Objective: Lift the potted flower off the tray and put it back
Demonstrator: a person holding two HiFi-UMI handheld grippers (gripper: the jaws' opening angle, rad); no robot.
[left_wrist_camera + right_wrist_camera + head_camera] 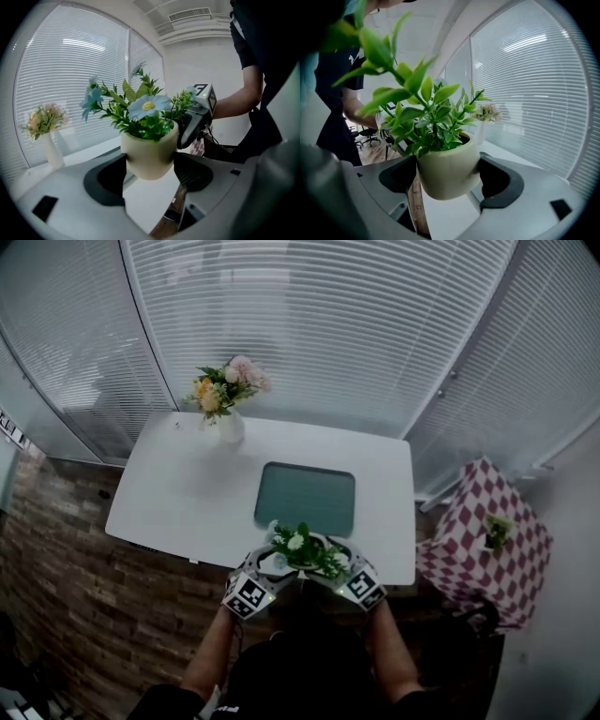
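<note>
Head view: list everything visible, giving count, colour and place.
table: one, white, centre
tray: one, dark green, on table
potted flower: one, cream pot, green leaves, held over table's near edge
vase: one, white, with pastel flowers, table's far left corner
side table: one, red-and-white check, right
small plant: one, green, on side table
blinds: white, behind table
floor: brown brick pattern
left gripper: grey, shut on potted flower
right gripper: grey, shut on potted flower
forearms: two, bottom centre
</note>
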